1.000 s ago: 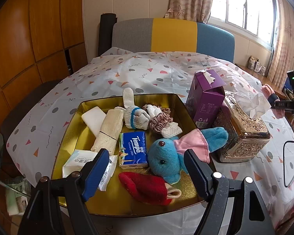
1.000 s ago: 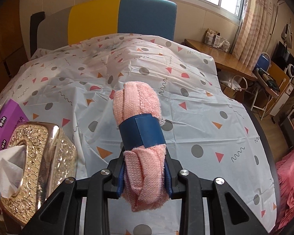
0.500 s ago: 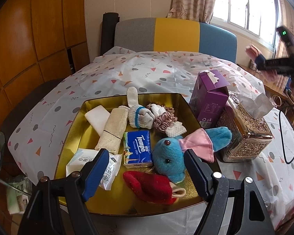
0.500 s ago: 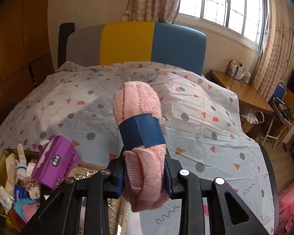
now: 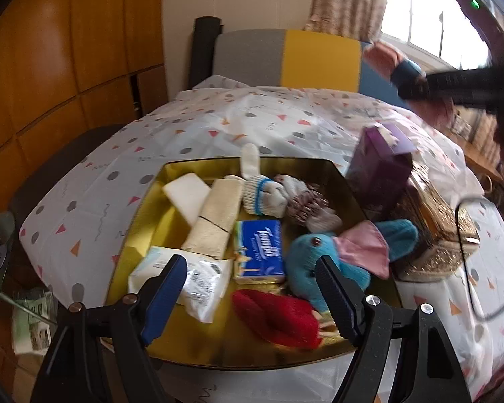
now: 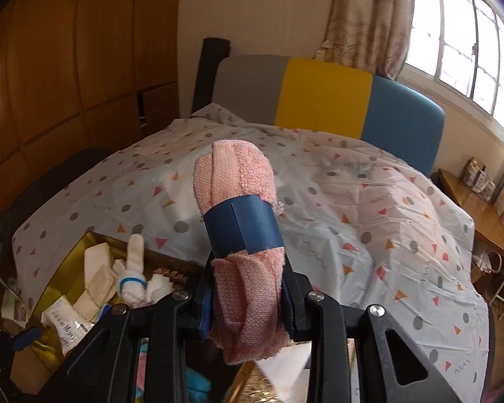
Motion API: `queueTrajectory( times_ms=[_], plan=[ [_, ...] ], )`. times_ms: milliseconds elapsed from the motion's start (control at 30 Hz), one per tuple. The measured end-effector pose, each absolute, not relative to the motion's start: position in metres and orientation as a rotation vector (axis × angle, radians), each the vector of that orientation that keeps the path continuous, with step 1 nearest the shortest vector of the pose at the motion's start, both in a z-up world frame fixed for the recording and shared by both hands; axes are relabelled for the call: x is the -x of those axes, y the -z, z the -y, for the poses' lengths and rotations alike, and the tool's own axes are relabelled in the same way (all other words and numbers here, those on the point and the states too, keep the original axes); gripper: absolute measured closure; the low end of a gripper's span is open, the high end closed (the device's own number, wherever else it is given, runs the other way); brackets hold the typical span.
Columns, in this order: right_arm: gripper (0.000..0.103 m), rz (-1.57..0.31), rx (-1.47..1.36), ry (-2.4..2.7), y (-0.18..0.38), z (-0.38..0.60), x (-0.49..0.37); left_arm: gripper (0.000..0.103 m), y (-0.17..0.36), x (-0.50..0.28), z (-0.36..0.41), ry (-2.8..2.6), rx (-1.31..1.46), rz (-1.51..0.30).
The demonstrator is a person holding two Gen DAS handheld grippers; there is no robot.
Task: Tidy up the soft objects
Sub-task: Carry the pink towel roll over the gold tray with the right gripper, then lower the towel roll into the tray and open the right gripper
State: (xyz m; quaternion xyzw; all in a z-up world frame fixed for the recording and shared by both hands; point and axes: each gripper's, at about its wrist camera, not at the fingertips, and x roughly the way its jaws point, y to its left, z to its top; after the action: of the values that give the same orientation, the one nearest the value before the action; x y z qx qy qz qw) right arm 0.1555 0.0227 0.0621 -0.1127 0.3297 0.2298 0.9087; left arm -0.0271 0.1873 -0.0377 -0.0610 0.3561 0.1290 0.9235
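A desk under a confetti-print cloth fills the wood-panelled room, the right gripper clamping a rolled pink towel above the gold tray, while the left gripper hovers open and empty.

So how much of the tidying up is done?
Most of it looks done: the gold tray already holds the blue plush toy, red mitten, tissue pack and rolled cloths. The right gripper is carrying the pink towel roll. The left gripper is open and holds nothing. The towel isn't in the tray yet.
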Motion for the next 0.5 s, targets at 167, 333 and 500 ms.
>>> queueTrajectory(
  times_ms=[167, 333, 500],
  plan=[
    [0.072, -0.754, 0.283, -0.572, -0.02, -0.073, -0.129, 0.024, 0.032, 0.037, -0.223, -0.38, 0.179, -0.696],
    [0.072, -0.859, 0.291, -0.626, 0.032, -0.11, -0.106, 0.024, 0.033, 0.054, -0.255, -0.474, 0.216, -0.685],
    [0.068, -0.854, 0.377, -0.629, 0.067, -0.127, -0.073, 0.024, 0.041, 0.067, -0.27, -0.521, 0.232, -0.699]
  ],
)
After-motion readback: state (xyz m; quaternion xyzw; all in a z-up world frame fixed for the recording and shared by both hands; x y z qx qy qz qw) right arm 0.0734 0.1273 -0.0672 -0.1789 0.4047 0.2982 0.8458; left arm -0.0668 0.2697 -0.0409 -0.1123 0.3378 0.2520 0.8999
